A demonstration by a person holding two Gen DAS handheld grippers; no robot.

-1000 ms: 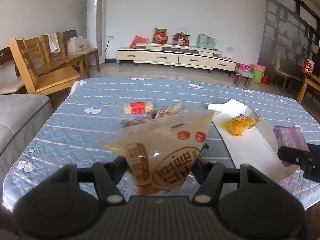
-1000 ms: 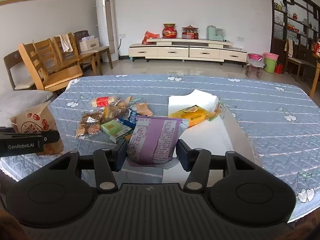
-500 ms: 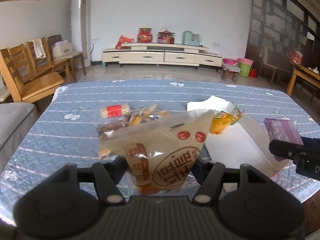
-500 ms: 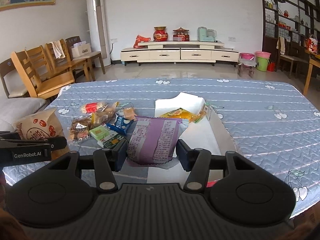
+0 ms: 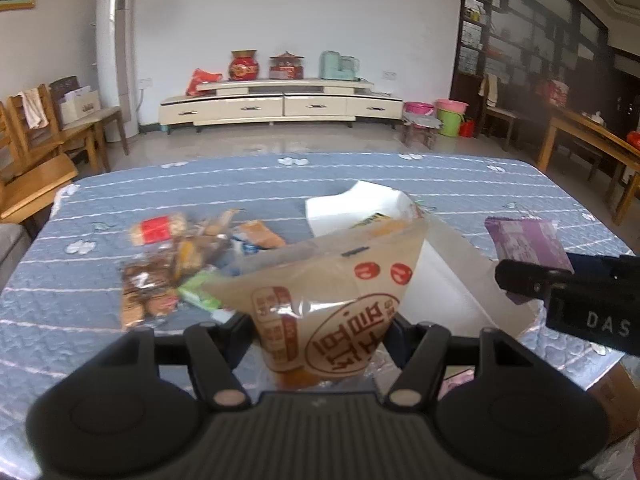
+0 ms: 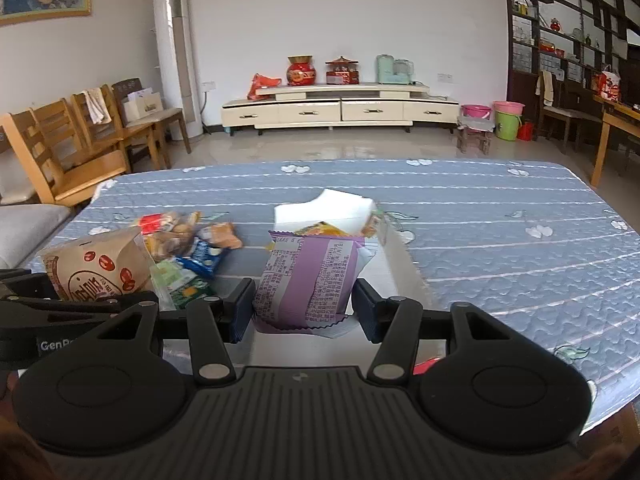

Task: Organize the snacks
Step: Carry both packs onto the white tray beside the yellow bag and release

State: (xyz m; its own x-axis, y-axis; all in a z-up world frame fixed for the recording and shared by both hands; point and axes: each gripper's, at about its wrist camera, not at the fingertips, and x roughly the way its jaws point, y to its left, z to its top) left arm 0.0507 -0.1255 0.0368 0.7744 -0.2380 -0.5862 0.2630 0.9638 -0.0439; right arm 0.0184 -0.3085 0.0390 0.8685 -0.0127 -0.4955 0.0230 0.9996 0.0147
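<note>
While the left gripper (image 5: 320,330) pinches a crinkly tan snack bag (image 5: 326,300) and the right gripper (image 6: 304,306) a purple packet (image 6: 306,280), both look light and soft, best gripped low.

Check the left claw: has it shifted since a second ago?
Yes. In the right wrist view, the left claw and its brown bag sit nearer the snack pile, toward the white box.

From my left wrist view, the brown snack bag (image 5: 332,304) hides the white box (image 5: 448,280) at nine o'clock; the snack pile (image 5: 180,264) at ten o'clock is too blurred to read.
</note>
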